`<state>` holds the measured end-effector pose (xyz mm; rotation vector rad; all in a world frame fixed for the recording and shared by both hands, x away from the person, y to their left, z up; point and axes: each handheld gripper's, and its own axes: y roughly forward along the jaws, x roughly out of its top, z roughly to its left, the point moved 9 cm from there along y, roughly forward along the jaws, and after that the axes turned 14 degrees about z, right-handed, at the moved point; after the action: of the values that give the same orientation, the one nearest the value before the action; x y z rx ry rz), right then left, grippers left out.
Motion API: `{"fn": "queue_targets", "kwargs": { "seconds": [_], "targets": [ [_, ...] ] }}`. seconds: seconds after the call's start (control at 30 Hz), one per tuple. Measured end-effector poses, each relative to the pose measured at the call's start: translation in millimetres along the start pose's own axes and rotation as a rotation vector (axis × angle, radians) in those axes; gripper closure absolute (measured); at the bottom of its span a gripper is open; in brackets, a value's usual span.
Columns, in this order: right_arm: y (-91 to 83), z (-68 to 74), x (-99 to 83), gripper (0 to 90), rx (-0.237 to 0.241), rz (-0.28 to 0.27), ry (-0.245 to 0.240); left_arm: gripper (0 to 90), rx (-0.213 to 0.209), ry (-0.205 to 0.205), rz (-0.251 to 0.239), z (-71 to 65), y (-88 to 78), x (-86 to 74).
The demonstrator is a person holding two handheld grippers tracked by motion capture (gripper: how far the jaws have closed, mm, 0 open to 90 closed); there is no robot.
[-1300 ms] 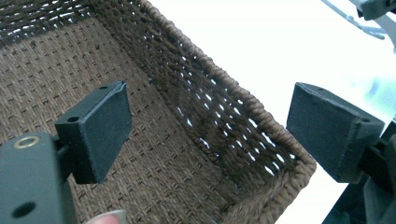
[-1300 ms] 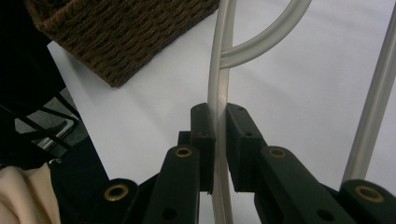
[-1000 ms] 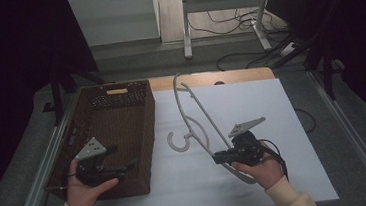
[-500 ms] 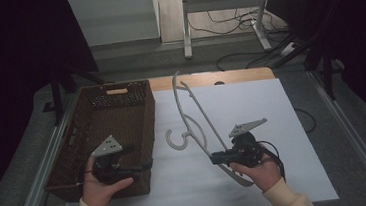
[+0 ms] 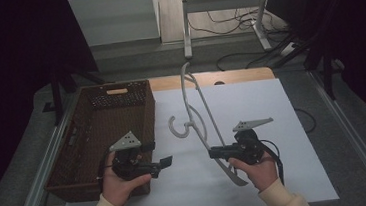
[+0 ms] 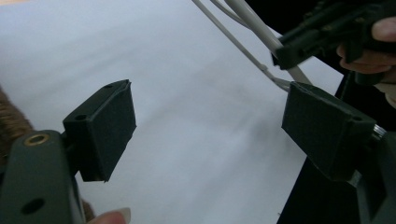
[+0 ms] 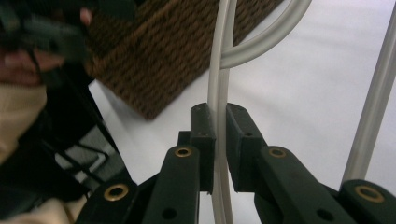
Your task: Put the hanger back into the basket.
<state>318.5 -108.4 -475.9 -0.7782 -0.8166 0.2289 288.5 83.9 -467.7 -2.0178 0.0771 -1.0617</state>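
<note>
Two fingers [image 7: 203, 140] around hanger [image 7: 218, 70]

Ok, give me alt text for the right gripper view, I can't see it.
The right gripper has its black fingers shut on a thin white hanger above the white table. A brown wicker basket stands behind, to the left.

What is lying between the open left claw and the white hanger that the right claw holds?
Nothing: in the high view, bare white sheet separates the left claw from the hanger.
</note>
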Motion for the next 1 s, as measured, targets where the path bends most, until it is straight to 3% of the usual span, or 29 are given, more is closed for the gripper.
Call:
{"fn": "queue_targets", "kwargs": {
  "seconds": [0.2, 0.3, 0.43, 0.8, 1.0],
  "targets": [
    [0.8, -1.5, 8.5, 82.1, 0.014, -0.056, 0.043, 17.9, -0.047, 0.018, 0.01, -16.5, 15.9, 7.4],
    [-0.4, -2.5, 10.8, 82.1, 0.014, -0.074, 0.048, 18.2, -0.055, 0.022, 0.016, -20.0, 20.8, 9.1],
    [-3.4, -3.8, 14.2, 82.1, 0.031, -0.103, 0.067, 19.2, -0.097, 0.026, 0.026, -26.4, 33.1, 13.6],
    [-5.1, 0.4, 20.9, 82.1, 0.033, -0.143, 0.054, 22.1, -0.164, 0.014, 0.031, -32.2, 49.9, 17.1],
    [-3.5, 4.9, 26.7, 82.0, 0.04, -0.175, 0.056, 25.7, -0.229, 0.021, 0.037, -44.6, 65.3, 23.2]
  ]
}}
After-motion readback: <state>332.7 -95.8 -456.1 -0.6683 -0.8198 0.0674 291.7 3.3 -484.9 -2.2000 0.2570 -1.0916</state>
